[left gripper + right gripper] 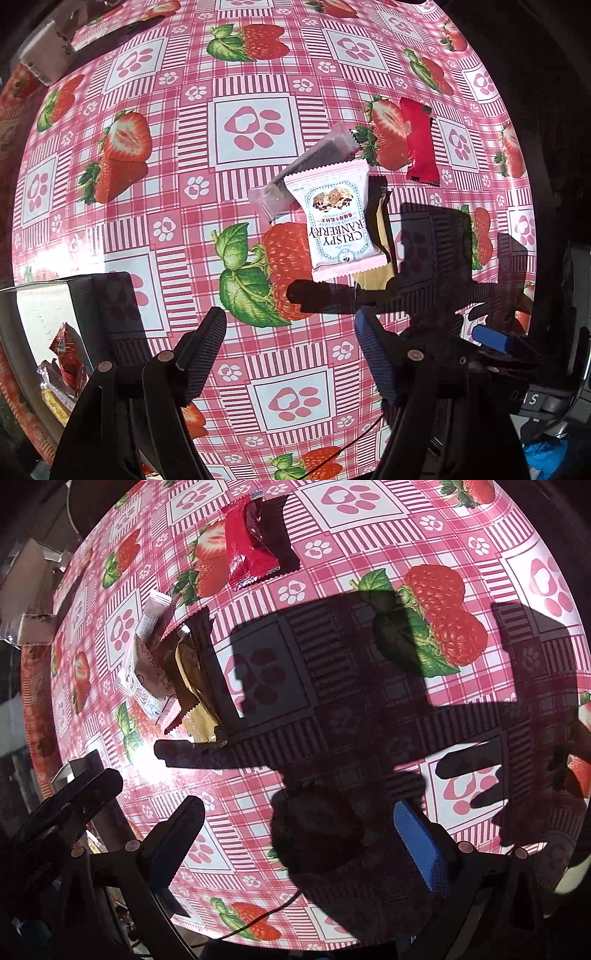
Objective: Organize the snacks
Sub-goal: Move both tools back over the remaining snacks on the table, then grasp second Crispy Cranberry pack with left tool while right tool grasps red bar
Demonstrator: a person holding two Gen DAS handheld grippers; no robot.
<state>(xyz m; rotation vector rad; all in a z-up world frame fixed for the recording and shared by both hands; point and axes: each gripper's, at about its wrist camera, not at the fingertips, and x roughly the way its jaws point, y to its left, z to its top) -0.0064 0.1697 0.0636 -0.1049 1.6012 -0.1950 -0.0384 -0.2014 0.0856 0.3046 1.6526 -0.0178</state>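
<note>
A white and pink cranberry crispy packet point(338, 218) lies on the strawberry tablecloth, on top of a clear-wrapped dark bar point(306, 173) and a black and gold packet point(380, 236). A red packet point(419, 144) lies farther right. My left gripper point(291, 343) is open and empty, just short of the pile. In the right wrist view the same pile point(173, 672) lies at the left, and the red packet point(245, 550) lies by a dark brown packet point(273, 528) at the top. My right gripper point(299, 834) is open and empty above the cloth.
A box point(44, 325) with several snack packets inside stands at the left edge of the left wrist view. A grey block point(46, 51) lies at the far left corner. The other gripper point(70, 797) shows at the left of the right wrist view. A thin cable point(258, 919) crosses the near edge.
</note>
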